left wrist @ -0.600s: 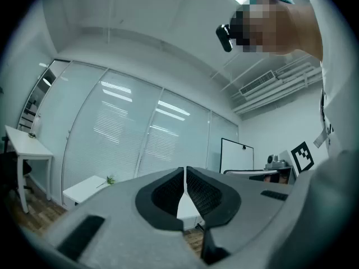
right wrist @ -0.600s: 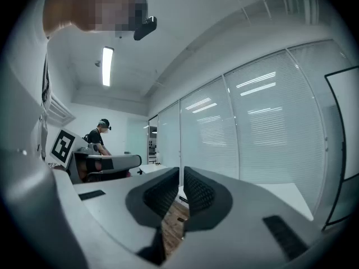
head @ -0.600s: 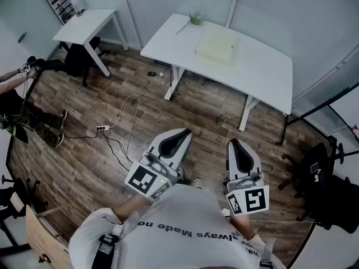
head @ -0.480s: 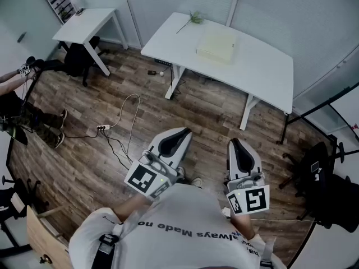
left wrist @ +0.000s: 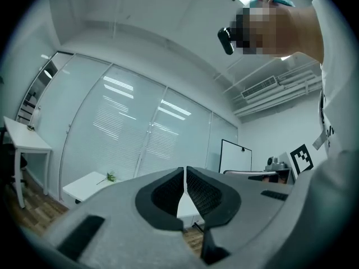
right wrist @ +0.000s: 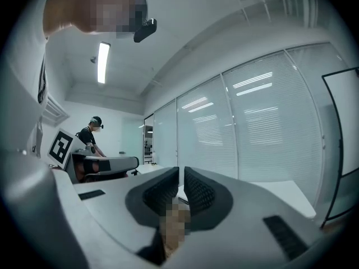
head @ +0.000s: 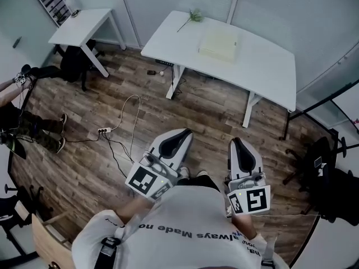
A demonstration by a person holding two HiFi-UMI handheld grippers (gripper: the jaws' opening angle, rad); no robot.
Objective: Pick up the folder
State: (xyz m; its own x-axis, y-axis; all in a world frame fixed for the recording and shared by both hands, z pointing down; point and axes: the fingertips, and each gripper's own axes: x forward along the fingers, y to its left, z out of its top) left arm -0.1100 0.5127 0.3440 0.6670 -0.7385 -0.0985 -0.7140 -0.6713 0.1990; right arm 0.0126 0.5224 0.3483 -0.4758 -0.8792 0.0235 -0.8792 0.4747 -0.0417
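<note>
Grey plastic with dark ribbed pads, the left gripper (head: 180,134) and the right gripper (head: 235,144) are held close in front of the person's white T-shirt, and in both gripper views the jaws are closed together with nothing between them. So the first risk is a simple one: if they arrive at the target closed like this, they will only knock it and not take it. Below them lies the brown wooden plank floor (head: 207,116), and on it, toward the left, loose black and white cables (head: 128,116) run to a white power strip (head: 102,130); a step to that side could catch a foot. Further away stands the large white desk (head: 263,66), well apart from both grippers, so the task has not really begun. The pale yellow flat folder (head: 218,43) lies on the far half of this desk, flat on the top. I judge this is the main difficulty: the desk top looks smooth and the folder gives only a low edge, so jaws that come from above may push it to the far side of the desk, or pinch only the cover so that it opens. A small green plant sprig (head: 194,17) lies near the far left corner, beside the folder but not touching it, and a wide reach could sweep it off.
</note>
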